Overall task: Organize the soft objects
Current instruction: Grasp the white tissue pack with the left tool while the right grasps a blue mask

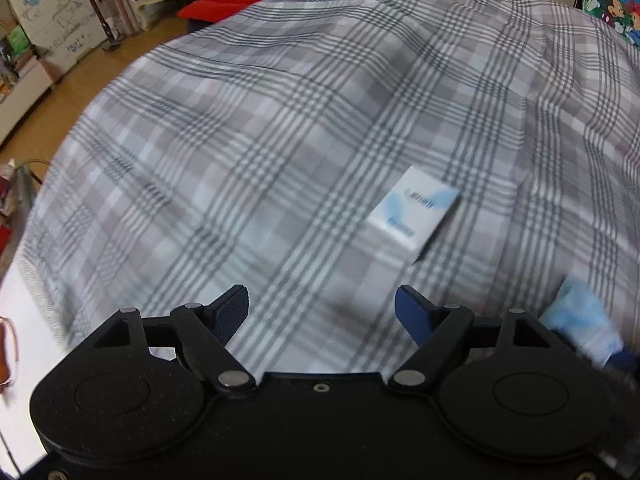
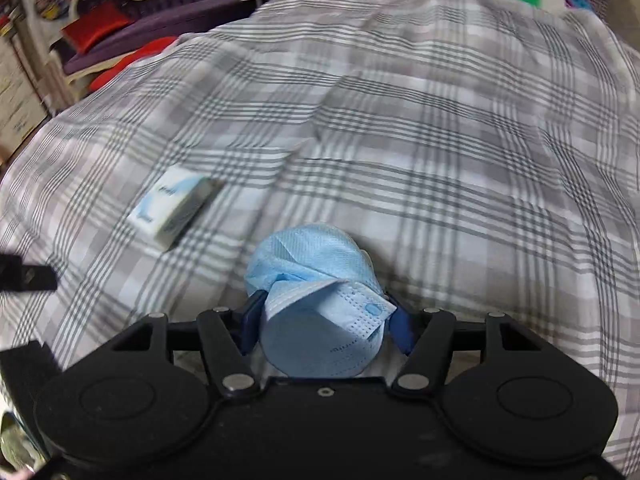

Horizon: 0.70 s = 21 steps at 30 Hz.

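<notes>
Plaid fabric in grey and white (image 1: 280,140) fills most of the left wrist view, spread over a broad raised surface like a bed. At the bottom, the left gripper (image 1: 322,312) hangs just above the cloth with its two dark blue fingers (image 1: 232,312) spread wide and nothing between them. Ahead and to the right, a small white box with pale blue markings (image 1: 416,212) lies flat on the fabric, well apart from the fingers. At the right edge, a blurred patch of light blue material, the face mask (image 1: 580,320), shows beside the gripper body. Red cushions (image 1: 236,0) and a purple sofa sit in the background past the far-left edge of the cloth.

From the right wrist view, the right gripper (image 2: 324,316) is closed around a crumpled light blue face mask (image 2: 316,280), which bulges up and forward between the fingers and drapes back toward the gripper body. The same plaid fabric (image 2: 440,140) lies beneath. The white box (image 2: 174,210) rests on it ahead and to the left, clear of the mask. A dark piece of the other gripper juts in at the left edge.
</notes>
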{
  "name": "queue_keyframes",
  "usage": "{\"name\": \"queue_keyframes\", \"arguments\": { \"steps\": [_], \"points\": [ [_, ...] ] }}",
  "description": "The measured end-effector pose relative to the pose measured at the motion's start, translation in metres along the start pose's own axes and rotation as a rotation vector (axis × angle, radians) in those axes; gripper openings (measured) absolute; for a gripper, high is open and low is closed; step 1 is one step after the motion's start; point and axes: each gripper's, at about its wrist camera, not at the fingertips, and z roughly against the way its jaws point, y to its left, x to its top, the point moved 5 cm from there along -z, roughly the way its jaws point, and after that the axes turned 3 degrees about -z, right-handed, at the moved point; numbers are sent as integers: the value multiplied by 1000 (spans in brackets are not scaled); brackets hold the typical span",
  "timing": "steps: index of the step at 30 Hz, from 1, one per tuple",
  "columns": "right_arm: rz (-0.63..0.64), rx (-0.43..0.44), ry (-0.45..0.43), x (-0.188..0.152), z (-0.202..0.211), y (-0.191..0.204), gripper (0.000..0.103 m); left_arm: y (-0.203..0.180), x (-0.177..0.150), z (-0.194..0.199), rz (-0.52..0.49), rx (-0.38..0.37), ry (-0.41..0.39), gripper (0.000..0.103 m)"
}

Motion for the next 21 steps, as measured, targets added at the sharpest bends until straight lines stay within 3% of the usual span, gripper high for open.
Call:
{"name": "queue_keyframes", "arguments": {
  "steps": [6, 16, 18, 21],
  "points": [
    [0, 7, -1, -4, -3, 0, 61, -25, 31, -40, 23, -16, 11, 77],
    [11, 23, -21, -4, -4, 4, 61, -52, 47, -89, 16, -59, 55, 78],
    [9, 26, -26, -4, -4, 4, 61, -52, 48, -100, 35, -66, 83, 76],
    [4, 29, -27, -3, -7, 4, 61, -51, 45, -107, 62, -111, 82, 61]
  ]
}}
